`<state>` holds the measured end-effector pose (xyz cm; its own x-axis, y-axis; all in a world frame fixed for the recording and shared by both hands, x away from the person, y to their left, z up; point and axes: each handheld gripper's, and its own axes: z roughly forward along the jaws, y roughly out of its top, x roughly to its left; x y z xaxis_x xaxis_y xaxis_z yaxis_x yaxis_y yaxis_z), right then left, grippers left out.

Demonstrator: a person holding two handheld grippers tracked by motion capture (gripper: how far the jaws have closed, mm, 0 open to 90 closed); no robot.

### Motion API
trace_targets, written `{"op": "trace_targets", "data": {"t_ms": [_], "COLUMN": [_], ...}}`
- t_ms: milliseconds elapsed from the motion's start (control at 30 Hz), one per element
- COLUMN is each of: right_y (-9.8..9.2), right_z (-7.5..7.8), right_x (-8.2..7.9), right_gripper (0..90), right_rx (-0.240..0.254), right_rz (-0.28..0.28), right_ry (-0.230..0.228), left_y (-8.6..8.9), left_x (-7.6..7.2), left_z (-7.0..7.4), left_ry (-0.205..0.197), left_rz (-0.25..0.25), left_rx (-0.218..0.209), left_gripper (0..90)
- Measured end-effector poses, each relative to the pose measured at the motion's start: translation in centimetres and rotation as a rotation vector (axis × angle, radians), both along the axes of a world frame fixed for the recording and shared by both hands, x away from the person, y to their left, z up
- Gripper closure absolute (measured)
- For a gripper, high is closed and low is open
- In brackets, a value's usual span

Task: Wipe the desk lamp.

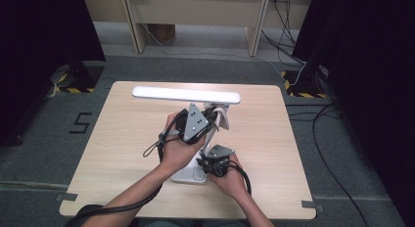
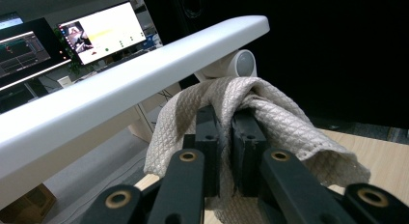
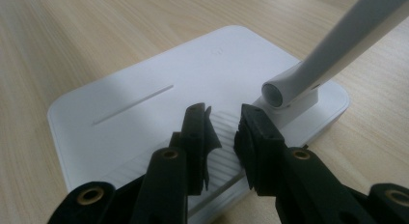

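Observation:
A white desk lamp stands on the wooden table (image 1: 122, 139), its long head (image 1: 186, 95) lying level above the far half. My left gripper (image 1: 214, 119) is up at the lamp's neck, shut on a cream quilted cloth (image 1: 225, 122). In the left gripper view the cloth (image 2: 289, 122) drapes over the tips of my left gripper (image 2: 225, 115), just below the lamp head (image 2: 120, 89) and its round hinge (image 2: 243, 64). My right gripper (image 1: 204, 163) rests low on the lamp base (image 1: 188, 177). In the right gripper view, my right gripper (image 3: 222, 115) is open with nothing between the jaws, over the base (image 3: 144, 89) beside the arm's foot (image 3: 289, 91).
Black curtains hang at both sides of the table. Cables (image 1: 337, 178) run over the grey floor on the right, and a pale desk frame (image 1: 195, 11) stands behind. Monitors (image 2: 101, 31) glow in the background of the left gripper view.

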<state>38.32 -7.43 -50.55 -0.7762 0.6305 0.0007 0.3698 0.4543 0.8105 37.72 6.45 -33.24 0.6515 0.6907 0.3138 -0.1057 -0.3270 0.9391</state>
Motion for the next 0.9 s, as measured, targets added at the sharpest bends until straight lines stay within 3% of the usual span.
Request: {"op": "trace_targets", "data": {"t_ms": [900], "right_y": [0.0], "right_z": [0.0], "right_x": [0.0], "right_gripper": [72.8], "right_rx": [-0.003], "right_rz": [0.001], "right_ry": [-0.001], "left_y": [0.1], "left_x": [-0.3], "left_z": [-1.5], "left_ry": [0.015], "left_rz": [0.005], "left_rx": [0.033], "left_gripper": [82.7]}}
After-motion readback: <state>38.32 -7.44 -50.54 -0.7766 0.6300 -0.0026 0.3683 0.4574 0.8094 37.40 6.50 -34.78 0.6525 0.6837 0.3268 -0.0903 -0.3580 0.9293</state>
